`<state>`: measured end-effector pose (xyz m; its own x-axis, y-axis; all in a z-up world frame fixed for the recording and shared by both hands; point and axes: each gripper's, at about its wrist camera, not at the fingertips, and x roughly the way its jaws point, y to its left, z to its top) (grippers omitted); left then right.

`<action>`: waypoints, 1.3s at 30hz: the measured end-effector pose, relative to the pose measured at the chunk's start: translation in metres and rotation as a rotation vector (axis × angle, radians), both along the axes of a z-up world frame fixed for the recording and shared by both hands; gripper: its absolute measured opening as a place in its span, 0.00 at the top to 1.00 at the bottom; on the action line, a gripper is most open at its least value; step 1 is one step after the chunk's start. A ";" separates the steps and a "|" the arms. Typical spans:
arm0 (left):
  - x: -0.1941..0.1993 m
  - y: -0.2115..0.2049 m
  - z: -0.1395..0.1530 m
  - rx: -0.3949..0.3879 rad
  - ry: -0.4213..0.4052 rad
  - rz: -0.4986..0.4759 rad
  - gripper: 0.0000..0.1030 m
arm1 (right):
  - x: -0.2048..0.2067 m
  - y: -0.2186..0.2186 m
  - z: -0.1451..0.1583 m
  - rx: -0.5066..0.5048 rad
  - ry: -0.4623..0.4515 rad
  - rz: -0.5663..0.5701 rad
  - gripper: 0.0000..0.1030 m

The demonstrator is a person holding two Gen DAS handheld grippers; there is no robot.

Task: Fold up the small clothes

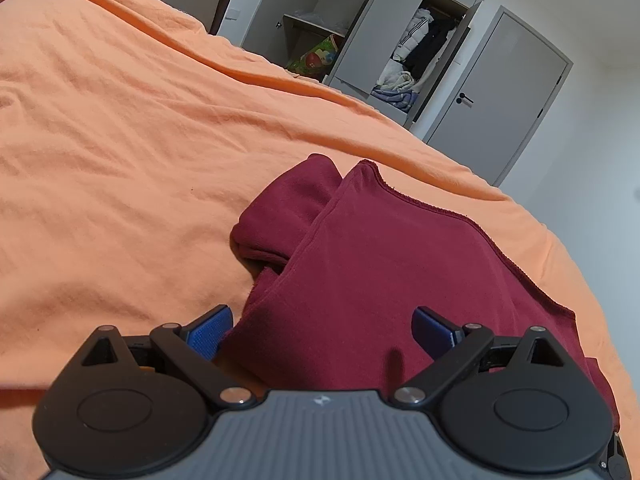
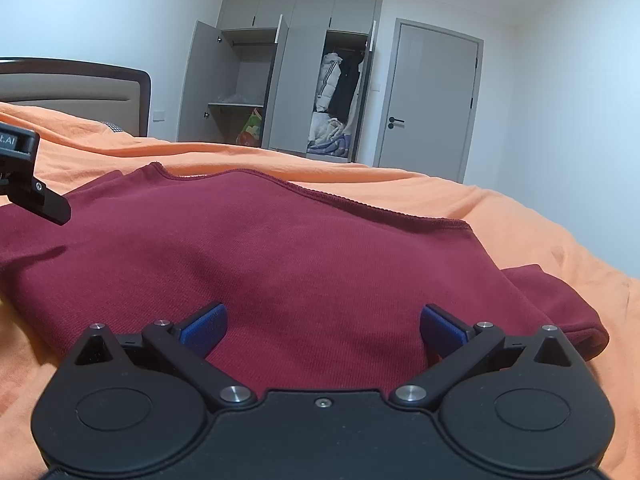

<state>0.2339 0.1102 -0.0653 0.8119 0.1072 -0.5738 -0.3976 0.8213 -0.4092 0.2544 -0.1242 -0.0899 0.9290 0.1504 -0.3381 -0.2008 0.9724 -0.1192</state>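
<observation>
We note the maroon garment lying partly folded on the orange bedsheet, a bunched fold at its far left edge. Left tongs spread wide, pinching nothing, poised over the garment's near left edge. Right tongs likewise spread, empty, over its near side. Open wardrobe behind the bed

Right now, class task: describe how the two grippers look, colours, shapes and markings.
Both grippers have black linkage arms with silver pivots, round black discs and blue ribbed pads. The left gripper has a grey ribbed body with a small white mark; the right gripper has a plain black body.
</observation>
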 end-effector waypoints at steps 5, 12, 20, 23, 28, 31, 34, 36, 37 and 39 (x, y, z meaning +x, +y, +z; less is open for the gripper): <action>-0.003 0.002 0.000 0.004 -0.008 0.014 0.16 | 0.000 0.000 0.000 0.001 -0.001 0.000 0.00; -0.005 0.008 -0.001 -0.009 -0.014 0.024 0.28 | 0.000 0.000 0.000 0.001 -0.001 0.000 0.00; -0.009 0.012 -0.002 -0.013 -0.021 0.046 0.47 | 0.000 0.000 -0.001 0.002 0.000 0.000 0.00; -0.012 0.018 -0.003 -0.044 -0.040 0.049 0.62 | 0.001 0.000 0.000 0.001 0.001 -0.001 0.00; -0.014 0.018 -0.004 -0.045 -0.057 0.050 0.69 | 0.001 0.000 0.001 0.000 0.010 -0.003 0.00; -0.014 0.016 -0.004 -0.037 -0.056 0.054 0.70 | 0.002 -0.001 0.001 0.010 0.017 -0.001 0.00; -0.014 0.016 -0.003 -0.044 -0.060 0.057 0.70 | 0.003 -0.001 0.001 0.012 0.019 0.000 0.00; -0.015 0.016 -0.003 -0.043 -0.062 0.057 0.70 | 0.003 -0.001 0.001 0.013 0.018 0.000 0.00; -0.015 0.015 -0.003 -0.041 -0.065 0.055 0.73 | 0.003 -0.001 0.001 0.012 0.018 0.000 0.00; -0.016 0.014 -0.001 -0.039 -0.080 0.046 0.79 | 0.003 0.000 0.001 0.012 0.019 0.000 0.00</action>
<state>0.2182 0.1242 -0.0663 0.8499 0.1246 -0.5119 -0.3997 0.7855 -0.4724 0.2577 -0.1242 -0.0884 0.9226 0.1544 -0.3535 -0.2026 0.9738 -0.1034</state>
